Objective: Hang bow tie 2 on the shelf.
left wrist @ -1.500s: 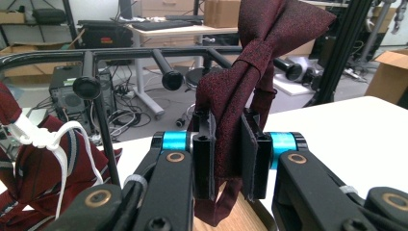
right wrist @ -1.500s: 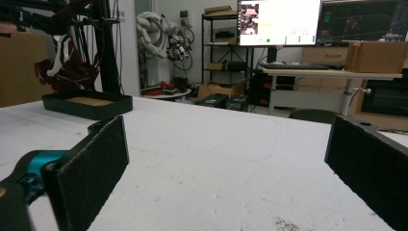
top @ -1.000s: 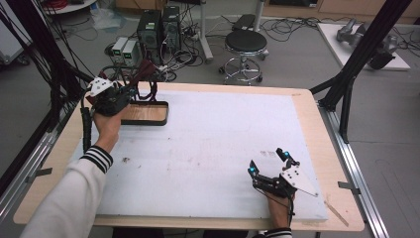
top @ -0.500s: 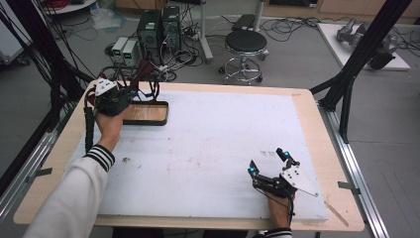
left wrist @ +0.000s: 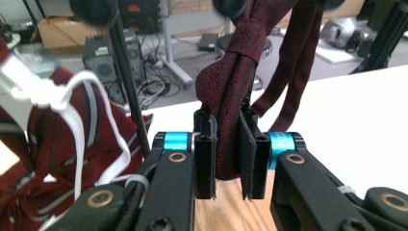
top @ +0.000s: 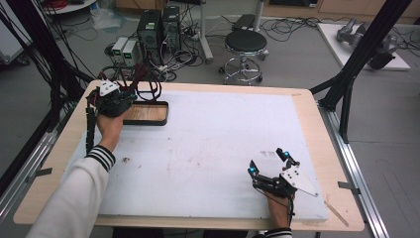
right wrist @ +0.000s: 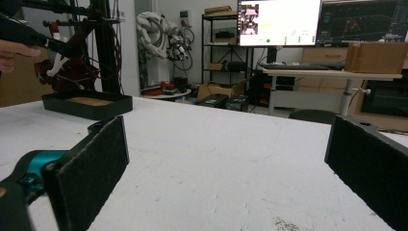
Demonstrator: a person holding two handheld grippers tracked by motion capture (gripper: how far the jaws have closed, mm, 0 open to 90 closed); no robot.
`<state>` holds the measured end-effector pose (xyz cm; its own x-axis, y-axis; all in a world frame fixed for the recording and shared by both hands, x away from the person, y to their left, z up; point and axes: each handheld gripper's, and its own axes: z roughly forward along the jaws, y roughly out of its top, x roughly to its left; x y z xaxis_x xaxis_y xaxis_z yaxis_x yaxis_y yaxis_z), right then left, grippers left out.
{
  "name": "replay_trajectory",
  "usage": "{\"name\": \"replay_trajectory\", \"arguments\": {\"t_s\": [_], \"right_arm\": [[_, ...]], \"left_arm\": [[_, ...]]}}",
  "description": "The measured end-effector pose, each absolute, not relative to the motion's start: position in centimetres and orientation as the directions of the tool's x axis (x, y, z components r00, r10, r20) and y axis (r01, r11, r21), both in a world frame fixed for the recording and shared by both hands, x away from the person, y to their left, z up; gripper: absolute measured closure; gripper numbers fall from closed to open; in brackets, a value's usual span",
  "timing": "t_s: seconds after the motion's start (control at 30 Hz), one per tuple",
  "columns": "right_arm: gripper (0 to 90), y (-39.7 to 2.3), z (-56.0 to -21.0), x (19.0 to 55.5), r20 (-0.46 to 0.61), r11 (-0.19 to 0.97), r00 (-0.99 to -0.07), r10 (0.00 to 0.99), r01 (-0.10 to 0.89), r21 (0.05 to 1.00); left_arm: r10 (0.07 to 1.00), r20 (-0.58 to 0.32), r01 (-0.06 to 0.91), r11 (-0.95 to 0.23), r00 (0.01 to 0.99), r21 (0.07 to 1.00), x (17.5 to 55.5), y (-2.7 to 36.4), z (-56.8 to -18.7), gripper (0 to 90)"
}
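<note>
Nearest me, at about five o'clock on the white table (top: 208, 148), my right gripper (top: 267, 162) rests low on the surface with its jaws spread wide and nothing between them; its own camera looks out across bare tabletop between the two black pads (right wrist: 94, 163). Farther off, at about ten o'clock, my left gripper (left wrist: 229, 144) is clenched on a dark red necktie (left wrist: 235, 91), the fabric pinched between the pads and rising past a knot above them. That gripper hovers over the near end of a black tray with a wooden floor (top: 153, 115). Beside the tie, at nine o'clock in the left gripper view, hangs striped red cloth with a white cord (left wrist: 91, 125).
</note>
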<state>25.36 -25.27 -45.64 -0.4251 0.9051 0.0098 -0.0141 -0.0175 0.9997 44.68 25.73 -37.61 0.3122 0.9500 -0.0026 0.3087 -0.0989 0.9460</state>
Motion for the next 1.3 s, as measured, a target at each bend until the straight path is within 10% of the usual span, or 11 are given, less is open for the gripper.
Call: {"name": "replay_trajectory", "arguments": {"t_s": [0.67,1.07,1.3], "right_arm": [[0.6,-25.3,-45.6,25.4,0.007,-0.015,-0.427,0.904,-0.016,1.000],[0.6,-25.3,-45.6,25.4,0.007,-0.015,-0.427,0.904,-0.015,1.000],[0.6,-25.3,-45.6,25.4,0.000,-0.011,-0.426,0.905,-0.023,1.000]], "left_arm": [[0.941,0.002,0.340,-0.125,0.340,0.932,44.4,26.2,-38.5,73.4],[0.865,-0.032,0.274,-0.123,0.500,0.954,43.5,26.1,-38.5,20.5],[0.772,-0.008,0.183,-0.141,0.636,0.973,39.7,26.4,-38.8,14.1]]}}
